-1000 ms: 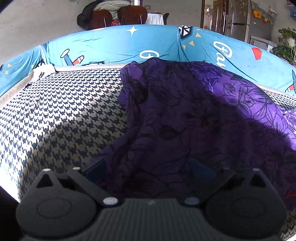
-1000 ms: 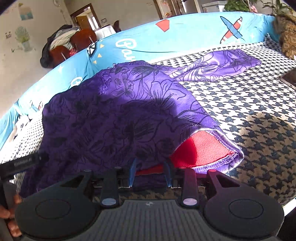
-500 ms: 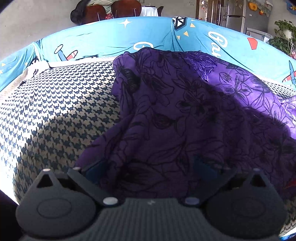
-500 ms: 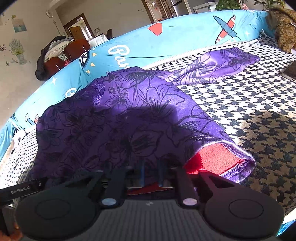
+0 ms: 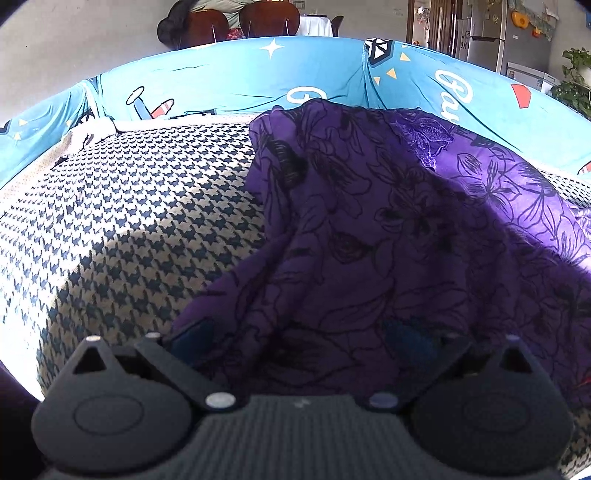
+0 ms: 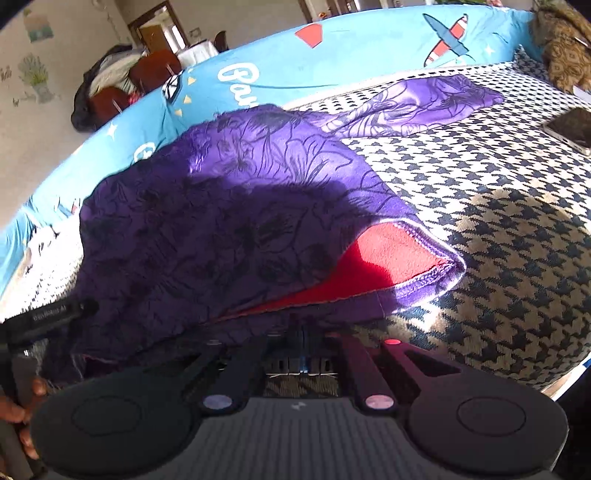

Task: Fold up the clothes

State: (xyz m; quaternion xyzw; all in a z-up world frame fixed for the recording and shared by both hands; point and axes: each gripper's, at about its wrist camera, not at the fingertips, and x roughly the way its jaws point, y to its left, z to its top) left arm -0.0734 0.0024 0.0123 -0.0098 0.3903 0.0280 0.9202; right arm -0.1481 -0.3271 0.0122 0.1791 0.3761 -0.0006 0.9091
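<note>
A purple flower-print garment (image 5: 369,229) with a red fleece lining (image 6: 384,258) lies spread on the houndstooth sofa seat (image 5: 140,221). Its one sleeve (image 6: 417,107) stretches toward the back right. My left gripper (image 5: 295,332) is open, its blue pads (image 5: 192,336) far apart, and the garment's near edge drapes across the gap and hides the fingertips. My right gripper (image 6: 303,332) is shut on the garment's front hem, just left of the turned-up red corner. The left gripper's body (image 6: 51,314) and the hand (image 6: 18,406) holding it show at the left edge of the right wrist view.
A blue cartoon-print cover (image 5: 229,81) wraps the sofa back behind the garment. A phone (image 6: 569,129) lies on the seat at the far right, near a brown patterned cushion (image 6: 561,48). The seat's front edge runs close below both grippers. Chairs (image 5: 229,22) stand beyond the sofa.
My right gripper's jaws have come together on the hem, where they first stood apart around it. The left gripper has stayed open with the cloth draped across it.
</note>
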